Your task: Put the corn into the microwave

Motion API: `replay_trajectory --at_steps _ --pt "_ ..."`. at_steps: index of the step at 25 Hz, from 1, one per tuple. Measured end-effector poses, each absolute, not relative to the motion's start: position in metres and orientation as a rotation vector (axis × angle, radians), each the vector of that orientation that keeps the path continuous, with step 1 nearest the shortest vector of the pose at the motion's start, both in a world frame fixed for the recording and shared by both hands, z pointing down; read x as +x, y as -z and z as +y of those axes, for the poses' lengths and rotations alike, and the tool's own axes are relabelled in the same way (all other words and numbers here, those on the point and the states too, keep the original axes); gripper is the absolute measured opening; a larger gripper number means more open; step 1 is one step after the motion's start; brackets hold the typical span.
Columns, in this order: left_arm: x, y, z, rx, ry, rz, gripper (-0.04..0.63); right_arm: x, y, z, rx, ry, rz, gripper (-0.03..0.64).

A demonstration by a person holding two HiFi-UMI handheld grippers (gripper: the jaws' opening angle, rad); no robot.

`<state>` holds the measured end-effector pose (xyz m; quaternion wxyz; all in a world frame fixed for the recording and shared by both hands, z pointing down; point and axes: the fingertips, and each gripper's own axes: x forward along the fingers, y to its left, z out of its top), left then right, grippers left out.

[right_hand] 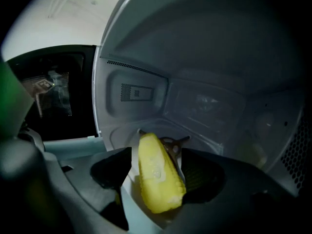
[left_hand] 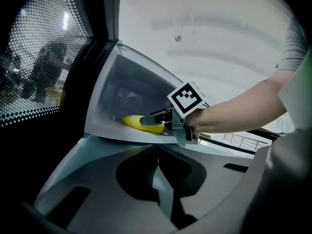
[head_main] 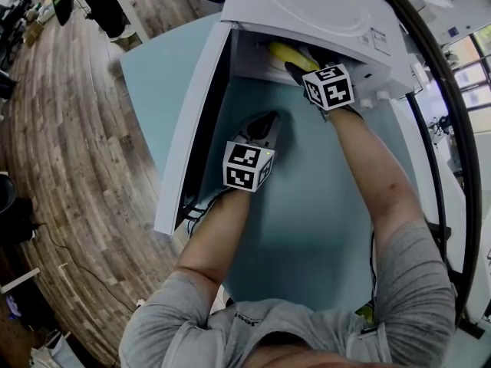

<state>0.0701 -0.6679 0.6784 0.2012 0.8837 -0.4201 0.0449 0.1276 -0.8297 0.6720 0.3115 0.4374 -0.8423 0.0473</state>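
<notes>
The white microwave (head_main: pixel 307 6) stands on the teal table with its door (head_main: pixel 192 129) swung wide to the left. A yellow corn cob (head_main: pixel 286 52) lies on the cavity floor just inside the opening. My right gripper (head_main: pixel 294 67) reaches into the cavity. In the right gripper view the corn (right_hand: pixel 156 174) lies lengthwise between the spread jaws of the right gripper (right_hand: pixel 157 156); it leans toward the right pad, and bare floor shows beside the left pad. The left gripper view shows the corn (left_hand: pixel 141 123) at the right gripper (left_hand: pixel 148 119). My left gripper (head_main: pixel 265 121) hovers before the opening, shut and empty.
The open door (left_hand: pixel 39 57), with its dotted window, stands close on the left of my left gripper (left_hand: pixel 158 162). The turntable hub (right_hand: pixel 173 143) sits behind the corn. The teal table (head_main: pixel 307 221) stretches toward me. A black cable (head_main: pixel 441 129) runs along the right side.
</notes>
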Motion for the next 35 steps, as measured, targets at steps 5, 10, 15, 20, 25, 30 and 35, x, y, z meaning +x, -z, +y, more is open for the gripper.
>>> replay_trajectory --at_steps 5,10,15,20,25,30,35 --pt "0.072 -0.674 -0.662 2.473 -0.132 -1.169 0.018 0.128 -0.66 -0.814 1.195 -0.175 -2.27 0.311" --pt "0.075 -0.666 -0.654 2.479 -0.135 -1.171 0.018 0.134 -0.644 -0.791 1.235 -0.23 -2.305 0.311" --pt "0.083 -0.657 -0.633 2.489 -0.153 -1.14 0.018 0.141 -0.626 -0.757 1.265 -0.291 -2.332 0.311" --pt "0.082 -0.645 -0.604 2.495 -0.175 -1.122 0.018 0.152 -0.618 -0.706 1.287 -0.41 -2.354 0.311" --pt "0.082 -0.626 -0.578 2.508 -0.195 -1.105 0.018 0.171 -0.609 -0.654 1.33 -0.499 -2.35 0.31" --pt "0.089 -0.603 -0.534 2.53 -0.217 -1.102 0.018 0.198 -0.594 -0.595 1.382 -0.56 -2.344 0.308" --pt "0.094 -0.581 -0.493 2.556 -0.233 -1.099 0.018 0.214 -0.572 -0.537 1.392 -0.567 -2.375 0.258"
